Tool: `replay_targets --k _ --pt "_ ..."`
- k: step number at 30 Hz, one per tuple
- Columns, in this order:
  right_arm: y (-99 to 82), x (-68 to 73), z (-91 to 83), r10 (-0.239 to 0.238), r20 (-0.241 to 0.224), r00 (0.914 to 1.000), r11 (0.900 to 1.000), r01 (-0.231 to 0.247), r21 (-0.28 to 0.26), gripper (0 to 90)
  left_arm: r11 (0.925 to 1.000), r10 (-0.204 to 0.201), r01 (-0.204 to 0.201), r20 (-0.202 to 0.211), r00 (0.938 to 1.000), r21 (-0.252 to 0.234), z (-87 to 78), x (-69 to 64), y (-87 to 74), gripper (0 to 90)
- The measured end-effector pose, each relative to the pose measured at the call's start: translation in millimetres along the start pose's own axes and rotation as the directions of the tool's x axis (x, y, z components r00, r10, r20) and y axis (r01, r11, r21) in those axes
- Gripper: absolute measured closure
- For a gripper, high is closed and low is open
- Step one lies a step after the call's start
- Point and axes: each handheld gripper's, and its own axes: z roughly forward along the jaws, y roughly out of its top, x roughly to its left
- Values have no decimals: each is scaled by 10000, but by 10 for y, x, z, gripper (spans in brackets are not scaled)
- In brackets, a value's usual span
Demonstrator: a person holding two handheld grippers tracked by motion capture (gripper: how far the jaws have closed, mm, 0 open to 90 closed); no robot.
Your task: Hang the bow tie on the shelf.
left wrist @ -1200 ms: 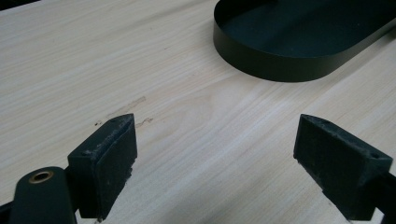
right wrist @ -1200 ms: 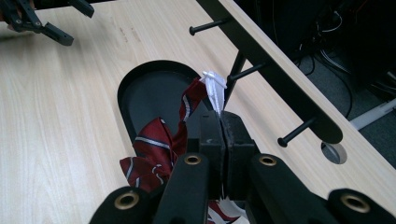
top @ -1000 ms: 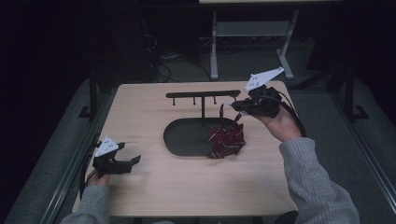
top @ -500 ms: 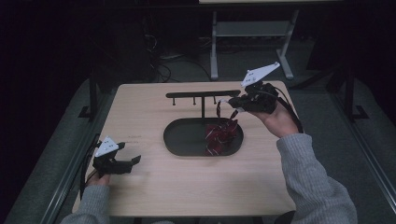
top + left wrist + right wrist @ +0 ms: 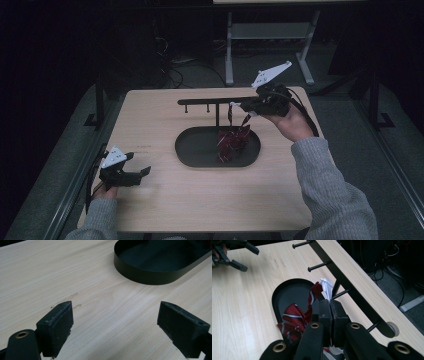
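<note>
A dark red striped tie (image 5: 232,143) hangs from my right gripper (image 5: 246,106), its lower folds bunched in the black oval tray (image 5: 192,150). The right gripper view has the jaws shut (image 5: 329,304) on the tie's upper end (image 5: 313,293), with a white tag (image 5: 325,285) sticking out beyond them. The tag end sits right beside a peg of the black rack bar (image 5: 352,288). The rack (image 5: 210,101) stands on a post above the tray. My left gripper (image 5: 136,172) rests open near the table's front left, nothing between its jaws (image 5: 115,311), and the tray wall (image 5: 150,277) lies ahead of it.
The light wooden table (image 5: 150,115) ends close behind the rack. Several short pegs (image 5: 319,265) stick out from the rack bar toward the tray. The other gripper (image 5: 235,253) appears far off in the right gripper view. Cables and a stand's legs (image 5: 230,60) lie on the floor beyond.
My right gripper has risen and shifted left toward the rack bar, drawing the tie up and further over the tray. The left gripper has stayed still.
</note>
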Motion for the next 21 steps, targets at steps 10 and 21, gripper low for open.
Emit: replay_targets --k 10,21 --pt "80 -106 112 211 -14 9998 9997 -210 141 877 10000 50 -50 4 10000 50 -8 4 2 130" --pt "78 -213 284 417 -63 9991 9986 -415 341 876 10000 -29 29 5 10000 62 -13 1 1 130"
